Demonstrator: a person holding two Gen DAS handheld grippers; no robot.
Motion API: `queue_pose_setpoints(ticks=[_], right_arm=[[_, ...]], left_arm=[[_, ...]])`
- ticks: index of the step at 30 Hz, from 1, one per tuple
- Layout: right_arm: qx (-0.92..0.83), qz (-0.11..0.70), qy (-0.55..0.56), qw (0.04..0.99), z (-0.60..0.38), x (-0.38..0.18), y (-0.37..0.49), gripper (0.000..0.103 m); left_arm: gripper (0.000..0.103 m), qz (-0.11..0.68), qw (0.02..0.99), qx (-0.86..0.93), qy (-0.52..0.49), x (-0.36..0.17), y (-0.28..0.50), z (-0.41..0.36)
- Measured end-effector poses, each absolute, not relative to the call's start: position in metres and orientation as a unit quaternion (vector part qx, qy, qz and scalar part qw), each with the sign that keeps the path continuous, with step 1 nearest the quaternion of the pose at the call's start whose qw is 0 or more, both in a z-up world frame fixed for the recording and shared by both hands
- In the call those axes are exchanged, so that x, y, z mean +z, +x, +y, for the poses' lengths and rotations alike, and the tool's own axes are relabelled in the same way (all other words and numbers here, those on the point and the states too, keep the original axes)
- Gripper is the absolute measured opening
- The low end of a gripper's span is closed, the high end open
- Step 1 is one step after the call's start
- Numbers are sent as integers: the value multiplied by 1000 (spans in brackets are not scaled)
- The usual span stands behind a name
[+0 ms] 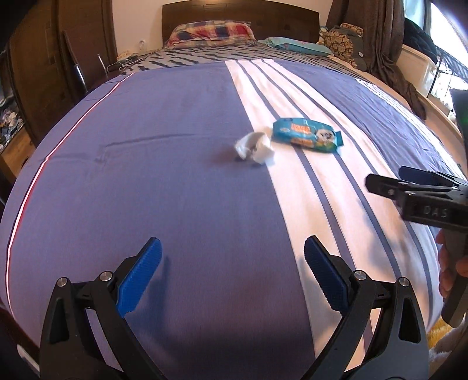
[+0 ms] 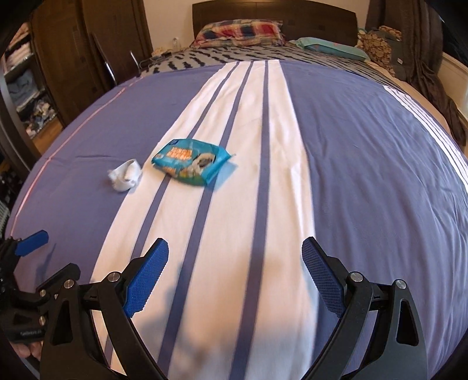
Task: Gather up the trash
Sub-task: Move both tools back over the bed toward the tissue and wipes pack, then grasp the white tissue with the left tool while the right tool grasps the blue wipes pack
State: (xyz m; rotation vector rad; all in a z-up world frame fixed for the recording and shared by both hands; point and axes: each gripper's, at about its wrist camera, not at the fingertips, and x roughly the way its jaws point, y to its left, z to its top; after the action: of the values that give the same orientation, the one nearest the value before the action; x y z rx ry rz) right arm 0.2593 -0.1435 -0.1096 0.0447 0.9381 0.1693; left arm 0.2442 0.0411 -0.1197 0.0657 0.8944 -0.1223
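Both grippers hang above the near end of a bed's purple bedspread [image 2: 365,152], each with its blue-padded jaws spread wide and grasping nothing: the left gripper [image 1: 232,273] over plain purple cloth, the right gripper [image 2: 235,273] over the white striped band. Farther up the bed lies a crumpled white tissue [image 1: 255,146], and just right of it a teal wipes packet [image 1: 307,135], the two close together, both well apart from the grippers.

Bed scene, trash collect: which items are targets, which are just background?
Job items:
- crumpled white tissue, on the bedspread
- teal wipes packet, beside the tissue; probably trash, though I cannot tell if it is empty
- left tongs and right tongs, both open, holding nothing

Just lying about:
- plaid pillow
- teal pillow
- headboard
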Motion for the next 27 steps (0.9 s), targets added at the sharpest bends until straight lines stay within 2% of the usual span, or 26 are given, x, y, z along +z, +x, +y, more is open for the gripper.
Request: queue_pose_setpoints(ticks=[20,22,24,26,27], right_arm=[[83,469,-24,879,-94,-119,376,93],[84,472,-22,877,-91,-119,384,92],[85,477,-15,875,-90,-121,393,83],[81,476,-10,876,-90,-122,398,64],[82,475,-7,876,-91,-121,400,59]], left_arm=[[91,443,893,-68,25,-129,337,29],[86,445,893,-71,21,-129,347,26],[80,448,891,-77,18,-130,355,24],[72,449,890,-79,20,-131,362,21],[68,450,890,-78,23,-132,365,20]])
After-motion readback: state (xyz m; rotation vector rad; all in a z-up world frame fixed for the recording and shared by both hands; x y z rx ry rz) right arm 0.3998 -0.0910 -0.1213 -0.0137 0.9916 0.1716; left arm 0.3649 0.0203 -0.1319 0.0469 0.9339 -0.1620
